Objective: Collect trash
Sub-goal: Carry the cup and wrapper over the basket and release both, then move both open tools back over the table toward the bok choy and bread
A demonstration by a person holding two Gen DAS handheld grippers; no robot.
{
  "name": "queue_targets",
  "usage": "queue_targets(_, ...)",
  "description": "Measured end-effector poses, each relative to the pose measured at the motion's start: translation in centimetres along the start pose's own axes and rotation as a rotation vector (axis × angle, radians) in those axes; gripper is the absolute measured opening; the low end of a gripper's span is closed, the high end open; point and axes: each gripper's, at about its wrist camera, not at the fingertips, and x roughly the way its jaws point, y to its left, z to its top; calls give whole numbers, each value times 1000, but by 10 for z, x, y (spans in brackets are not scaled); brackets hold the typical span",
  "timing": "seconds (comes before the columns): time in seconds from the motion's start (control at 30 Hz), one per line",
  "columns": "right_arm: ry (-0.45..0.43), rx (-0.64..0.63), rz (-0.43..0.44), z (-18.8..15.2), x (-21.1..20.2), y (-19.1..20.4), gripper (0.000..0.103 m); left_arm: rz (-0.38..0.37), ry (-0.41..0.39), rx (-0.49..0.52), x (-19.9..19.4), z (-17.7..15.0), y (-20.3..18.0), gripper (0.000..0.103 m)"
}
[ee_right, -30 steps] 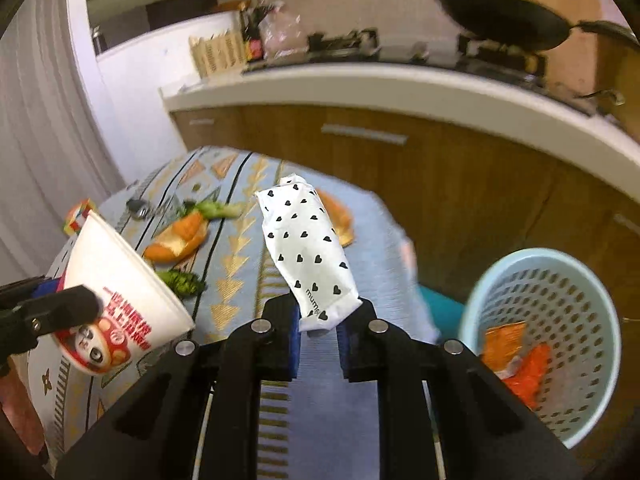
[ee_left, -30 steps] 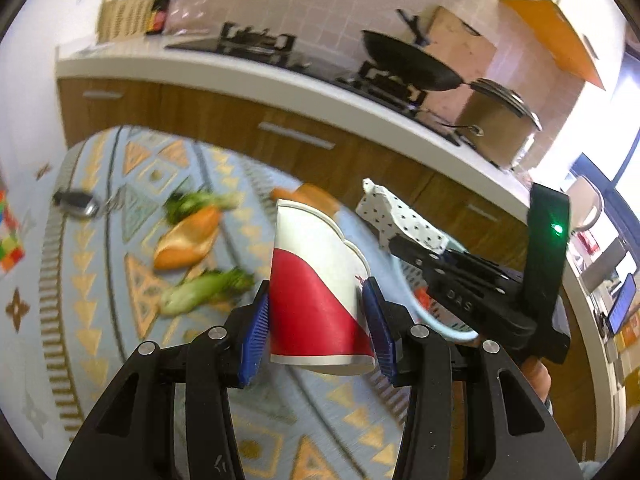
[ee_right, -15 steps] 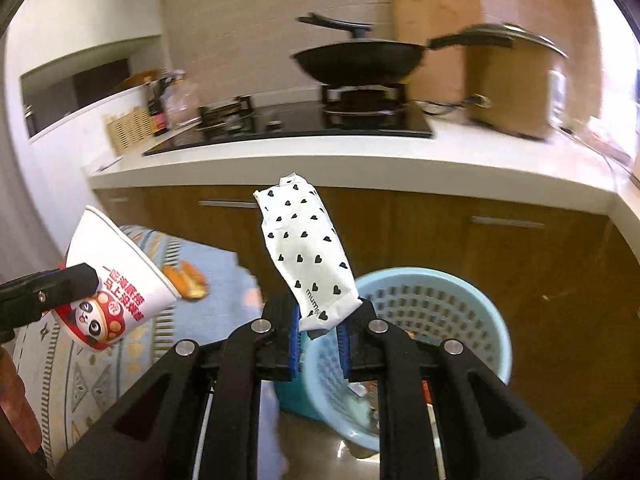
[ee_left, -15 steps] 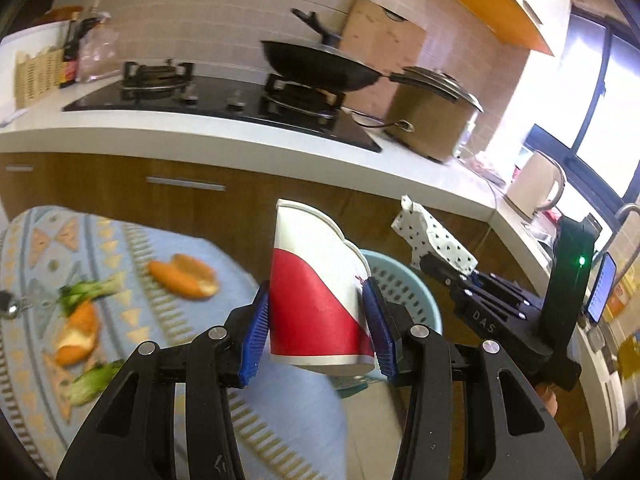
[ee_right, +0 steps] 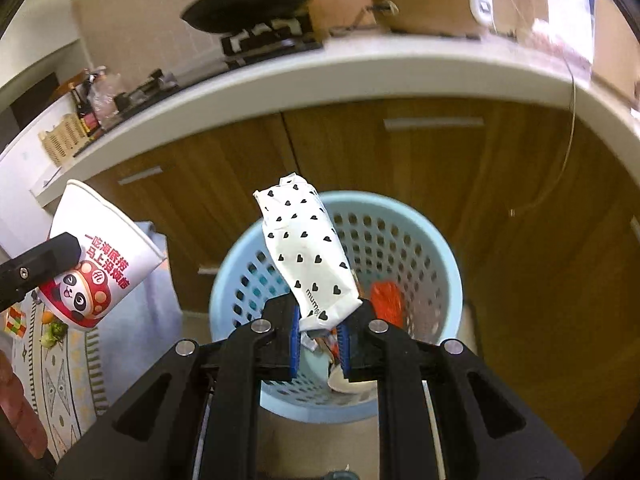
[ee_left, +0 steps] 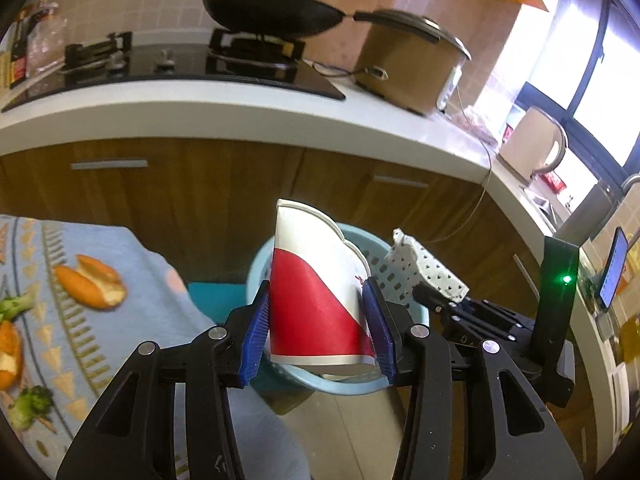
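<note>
Basket (ee_left: pixel 362 386) hides mostly behind cup (ee_left: pixel 316 300) in left tool (ee_left: pixel 318 328).

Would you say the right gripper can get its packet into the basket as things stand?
Probably yes. The right gripper holds the packet over the basket's open top, with nothing between them; the cup in the left gripper sits off to the side.
</note>
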Motion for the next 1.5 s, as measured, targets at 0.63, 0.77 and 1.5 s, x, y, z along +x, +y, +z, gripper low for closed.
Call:
queue_targets(0.63, 95, 96, 44, -15, 34, -26, 52, 2, 86, -28, 46, -4, 2, 56)
queue_targets(0.77, 78, 96, 49, -15, 28, -25, 53, 0, 79, -36, 41, -6, 5, 56)
queue_targets(1.5, -33, -168, 239, -22, -10, 122, 52, 40, -109, -174, -70, -33, 75, 56)
